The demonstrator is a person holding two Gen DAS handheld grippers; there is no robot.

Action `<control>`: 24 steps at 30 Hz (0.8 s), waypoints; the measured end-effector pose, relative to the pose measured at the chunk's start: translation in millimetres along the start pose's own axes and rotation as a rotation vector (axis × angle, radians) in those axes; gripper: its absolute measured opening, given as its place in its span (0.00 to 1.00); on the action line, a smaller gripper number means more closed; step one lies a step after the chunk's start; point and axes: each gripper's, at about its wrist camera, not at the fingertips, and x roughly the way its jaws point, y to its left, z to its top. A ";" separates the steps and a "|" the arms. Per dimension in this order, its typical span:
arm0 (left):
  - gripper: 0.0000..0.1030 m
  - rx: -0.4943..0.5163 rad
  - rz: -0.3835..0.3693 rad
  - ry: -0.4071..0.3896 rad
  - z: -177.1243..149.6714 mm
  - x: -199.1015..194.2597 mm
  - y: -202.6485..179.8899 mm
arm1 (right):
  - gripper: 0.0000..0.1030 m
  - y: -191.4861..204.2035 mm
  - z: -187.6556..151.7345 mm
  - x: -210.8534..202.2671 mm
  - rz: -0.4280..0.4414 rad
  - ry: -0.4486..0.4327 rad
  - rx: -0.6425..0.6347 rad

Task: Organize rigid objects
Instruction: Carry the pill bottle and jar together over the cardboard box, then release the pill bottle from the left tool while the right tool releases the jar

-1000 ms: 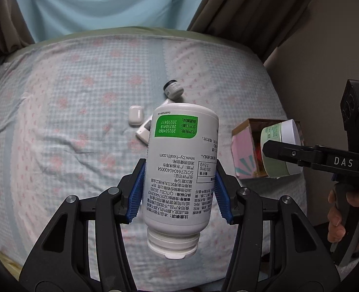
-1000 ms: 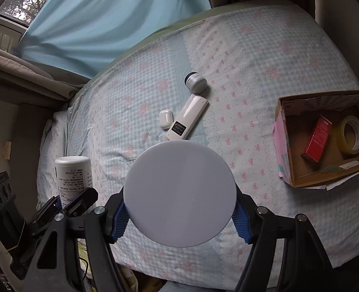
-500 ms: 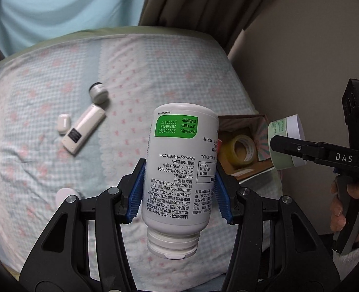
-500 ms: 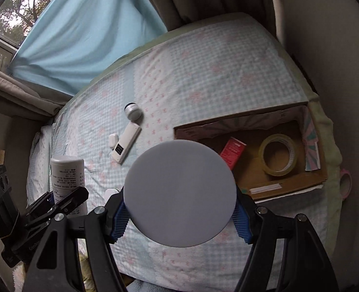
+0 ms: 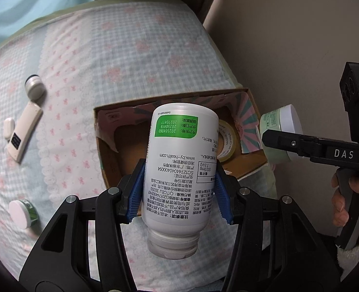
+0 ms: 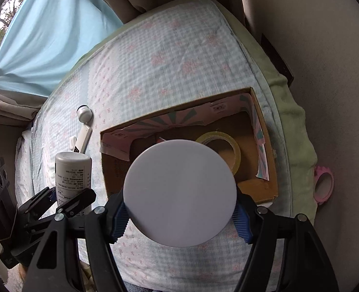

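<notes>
Supplement bottle (image 5: 179, 170) is pinched cap-down in the left gripper (image 5: 179, 192), jaws tight on its sides, hanging over the cardboard box (image 5: 106, 155) on the bed (image 5: 130, 56); right gripper (image 6: 179, 216) has its jaws clamped on a green cream jar (image 5: 280, 133), white lid (image 6: 179, 194) facing the camera, also above the box; yellow tape roll (image 6: 225, 143) sits inside; a remote (image 5: 23, 135), earbud case (image 5: 8, 127), small round jar (image 5: 34, 86) and another white-lidded jar (image 5: 21, 213) lie on the sheet left of the box; pink tape ring (image 6: 323, 186) pokes out past the mattress edge.
</notes>
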 end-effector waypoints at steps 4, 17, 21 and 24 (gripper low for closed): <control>0.47 -0.004 0.022 0.043 5.8 34.8 8.2 | 0.65 -20.7 -0.3 32.0 0.011 0.048 0.039; 0.50 -0.002 0.106 0.139 14.7 108.7 37.0 | 0.66 -38.9 -6.9 95.5 0.031 0.077 0.042; 1.00 0.037 0.104 0.093 15.5 95.9 31.2 | 0.94 -31.1 -7.8 91.0 -0.015 0.034 0.022; 1.00 0.051 0.112 0.091 13.3 86.0 30.9 | 1.00 -38.0 -10.4 74.1 -0.003 -0.058 0.052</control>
